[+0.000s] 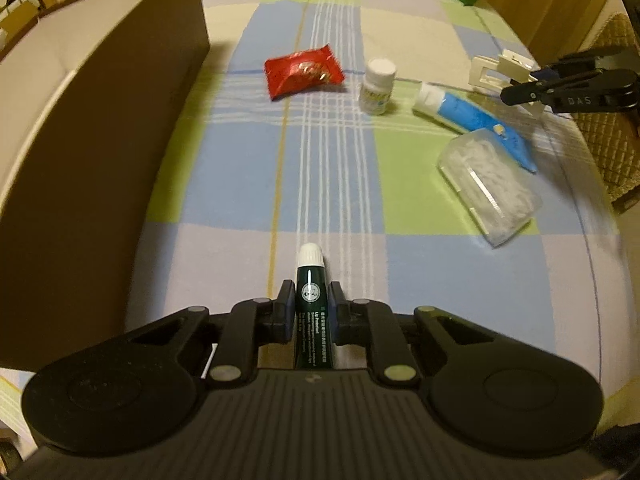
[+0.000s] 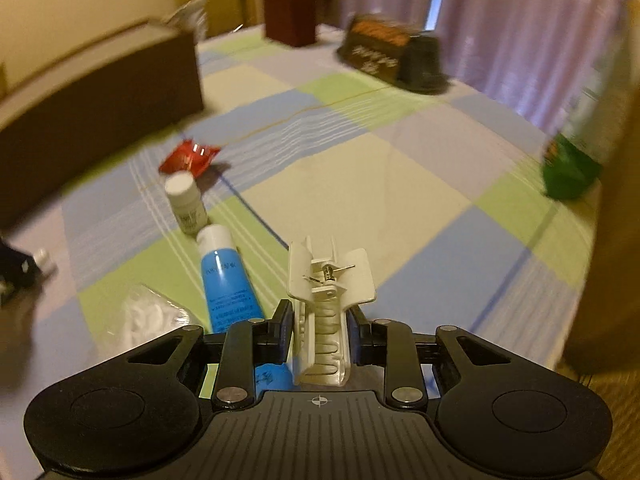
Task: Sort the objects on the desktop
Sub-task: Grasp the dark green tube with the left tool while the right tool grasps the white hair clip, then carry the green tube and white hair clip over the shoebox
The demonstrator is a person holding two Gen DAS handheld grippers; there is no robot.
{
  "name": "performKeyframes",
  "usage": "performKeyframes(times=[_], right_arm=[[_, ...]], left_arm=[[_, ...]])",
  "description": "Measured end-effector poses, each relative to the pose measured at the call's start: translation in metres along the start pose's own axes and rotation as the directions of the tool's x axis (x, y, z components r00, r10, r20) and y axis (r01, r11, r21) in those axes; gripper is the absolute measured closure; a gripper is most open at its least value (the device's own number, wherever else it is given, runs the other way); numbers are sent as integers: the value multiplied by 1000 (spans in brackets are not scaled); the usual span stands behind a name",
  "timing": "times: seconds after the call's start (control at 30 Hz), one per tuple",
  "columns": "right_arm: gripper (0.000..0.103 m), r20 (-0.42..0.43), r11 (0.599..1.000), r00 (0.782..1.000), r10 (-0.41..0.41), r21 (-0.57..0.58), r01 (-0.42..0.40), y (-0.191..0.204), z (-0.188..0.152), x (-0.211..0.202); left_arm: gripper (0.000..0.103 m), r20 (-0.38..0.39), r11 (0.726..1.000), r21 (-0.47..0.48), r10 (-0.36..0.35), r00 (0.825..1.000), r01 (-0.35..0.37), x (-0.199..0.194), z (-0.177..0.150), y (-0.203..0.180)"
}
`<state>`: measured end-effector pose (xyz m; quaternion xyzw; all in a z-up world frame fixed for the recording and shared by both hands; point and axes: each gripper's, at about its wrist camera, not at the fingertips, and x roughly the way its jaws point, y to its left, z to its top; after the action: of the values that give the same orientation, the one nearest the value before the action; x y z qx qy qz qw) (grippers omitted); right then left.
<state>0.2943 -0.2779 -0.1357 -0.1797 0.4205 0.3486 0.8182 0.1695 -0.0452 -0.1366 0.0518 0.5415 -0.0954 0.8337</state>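
Observation:
My left gripper [image 1: 310, 289] is shut on a dark green lip balm tube [image 1: 311, 300] with a white cap, held above the checked tablecloth [image 1: 224, 184]. My right gripper [image 2: 320, 312] is shut on a white hair claw clip [image 2: 326, 292]; from the left wrist view that clip [image 1: 500, 70] and the right gripper [image 1: 560, 90] sit at the far right. On the cloth lie a red snack packet [image 1: 302, 74], a small white bottle [image 1: 378, 86], a blue and white tube [image 1: 464, 114] and a clear plastic box [image 1: 486, 184] of white bits.
A large brown cardboard box [image 1: 92, 128] stands along the left side. A dark basket [image 2: 390, 54] and a dark red box [image 2: 290, 10] are at the far end, a green bag [image 2: 568, 170] at the right. A woven chair seat [image 1: 612, 148] lies beyond the table's right edge.

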Motion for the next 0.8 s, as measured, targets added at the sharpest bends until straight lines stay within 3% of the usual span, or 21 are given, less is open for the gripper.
performKeyframes(times=[0.2, 0.53, 0.8], right_arm=[[76, 3, 996, 1000, 2, 92, -2, 13, -9, -30], [76, -10, 991, 999, 40, 130, -38, 55, -13, -53], [76, -21, 988, 999, 50, 147, -46, 95, -5, -63]], left_arm=[[90, 21, 999, 34, -3, 1000, 2, -18, 6, -5], [90, 94, 999, 45, -28, 995, 24, -57, 7, -2], [90, 167, 997, 53, -55, 984, 47, -97, 9, 21]])
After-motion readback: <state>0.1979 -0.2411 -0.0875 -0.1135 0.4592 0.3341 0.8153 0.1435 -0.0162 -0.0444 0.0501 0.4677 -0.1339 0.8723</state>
